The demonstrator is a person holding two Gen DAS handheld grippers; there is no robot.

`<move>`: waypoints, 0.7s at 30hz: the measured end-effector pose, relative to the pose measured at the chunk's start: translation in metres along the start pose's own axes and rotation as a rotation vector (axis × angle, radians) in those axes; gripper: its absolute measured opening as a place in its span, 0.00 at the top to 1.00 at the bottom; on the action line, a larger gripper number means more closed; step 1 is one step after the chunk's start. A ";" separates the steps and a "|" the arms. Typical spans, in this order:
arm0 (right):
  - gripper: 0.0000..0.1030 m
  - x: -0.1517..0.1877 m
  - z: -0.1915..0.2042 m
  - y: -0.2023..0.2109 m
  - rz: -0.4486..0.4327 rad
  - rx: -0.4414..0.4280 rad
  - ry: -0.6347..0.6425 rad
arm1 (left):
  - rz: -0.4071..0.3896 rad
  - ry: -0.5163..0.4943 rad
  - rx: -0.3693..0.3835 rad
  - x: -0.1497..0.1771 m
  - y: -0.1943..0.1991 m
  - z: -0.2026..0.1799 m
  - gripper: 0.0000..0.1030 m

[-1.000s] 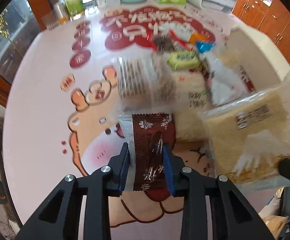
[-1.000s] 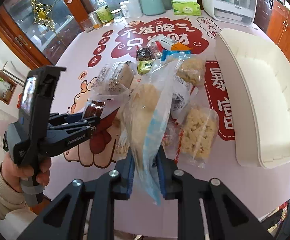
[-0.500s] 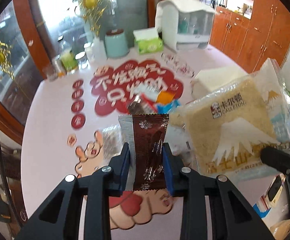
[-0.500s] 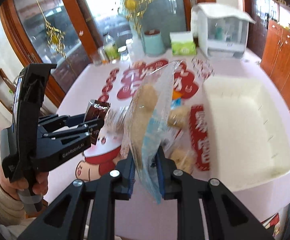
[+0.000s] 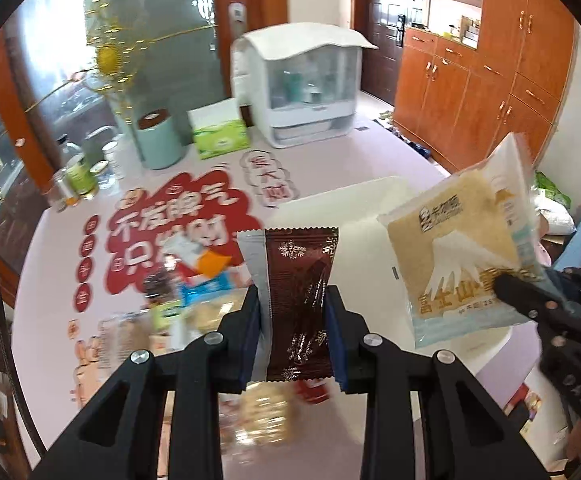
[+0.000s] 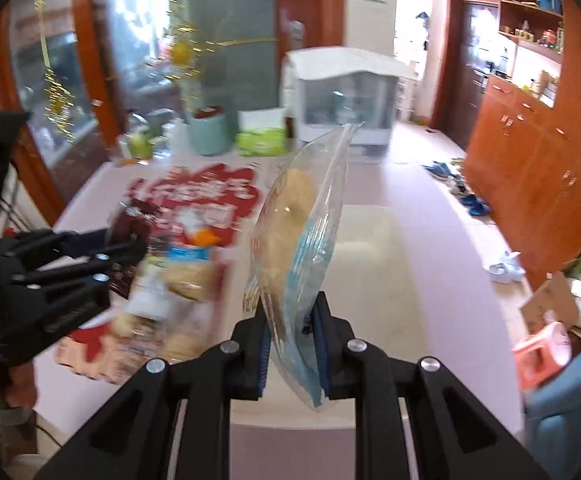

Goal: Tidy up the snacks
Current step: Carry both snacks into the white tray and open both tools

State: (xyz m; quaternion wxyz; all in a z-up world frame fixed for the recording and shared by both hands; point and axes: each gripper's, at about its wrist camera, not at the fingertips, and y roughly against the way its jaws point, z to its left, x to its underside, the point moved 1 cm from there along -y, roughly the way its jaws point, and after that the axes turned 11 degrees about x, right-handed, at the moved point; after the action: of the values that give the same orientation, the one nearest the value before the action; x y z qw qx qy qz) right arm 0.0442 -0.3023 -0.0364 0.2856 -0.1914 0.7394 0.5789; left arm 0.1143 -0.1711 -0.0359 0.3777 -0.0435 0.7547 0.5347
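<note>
Upright brown snowflake wrapper [image 5: 297,300], pale mountain-print cake bag [image 5: 462,256] (tilted), white bin [image 6: 366,264]

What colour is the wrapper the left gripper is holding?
Dark brown snack wrapper with silver snowflakes and a silver edge strip, clearest in the left wrist view.

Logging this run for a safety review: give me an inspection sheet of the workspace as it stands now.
Surface: pink table with red printed characters.
Job's things: brown snack packet and clear bread bag both held aloft; white bin beneath; loose snack pile, blurred.
Clutter: green tissue box, teal canister, jars, white appliance.
Grippers: left gripper shut on packet; right gripper shut on bag.
Cables: nothing seen.
Surroundings: wooden cabinets, shoes on floor.
</note>
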 end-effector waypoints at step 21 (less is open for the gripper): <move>0.52 0.011 -0.045 -0.057 0.087 -0.031 0.055 | 0.098 0.102 -0.059 0.014 -0.058 -0.032 0.06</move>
State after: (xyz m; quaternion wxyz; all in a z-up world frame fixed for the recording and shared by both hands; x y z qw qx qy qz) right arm 0.0622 -0.3594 -0.0784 0.2366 -0.1794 0.7457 0.5965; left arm 0.1146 -0.2183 -0.0851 0.3106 -0.0449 0.7581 0.5716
